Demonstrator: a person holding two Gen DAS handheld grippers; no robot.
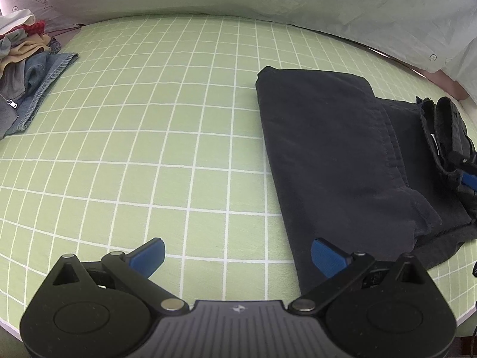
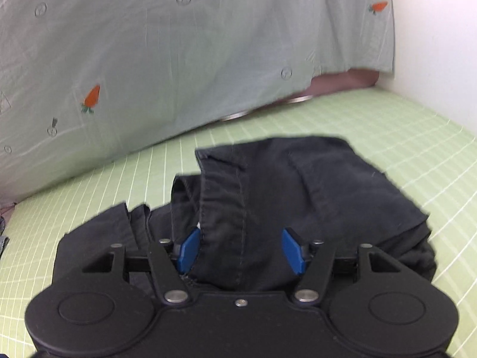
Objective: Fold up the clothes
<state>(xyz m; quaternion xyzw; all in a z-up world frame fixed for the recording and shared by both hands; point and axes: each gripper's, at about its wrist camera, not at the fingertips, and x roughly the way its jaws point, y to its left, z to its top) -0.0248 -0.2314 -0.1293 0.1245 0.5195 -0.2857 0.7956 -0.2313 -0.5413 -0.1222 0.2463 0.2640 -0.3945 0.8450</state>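
From my left wrist camera I see the left gripper (image 1: 237,256) with its jaws spread wide and nothing between them, hanging over the green checked sheet (image 1: 143,149); its right blue pad (image 1: 326,256) sits over the near edge of the black garment (image 1: 337,155), though I cannot tell whether it touches the cloth; the left pad is over bare sheet. The black garment lies folded into a long flat panel on the right half of the bed, with a thicker bunched part, seams and a waistband-like edge at its far right end; there I can just make out a blue pad and dark linkage of the right gripper (image 1: 468,176) at the frame edge. From the right wrist camera the right gripper (image 2: 243,250) is released, jaws parted; a raised fold of the black garment (image 2: 268,197) stands between the pads, with the left pad (image 2: 187,249) right against the hem and the right pad clear of the cloth, so nothing is pinched. A pile of clothes (image 1: 26,68), denim and pale pieces, sits at the far left edge of the sheet, well apart from the black garment; a pale curtain with carrot prints (image 2: 179,59) hangs behind the bed.
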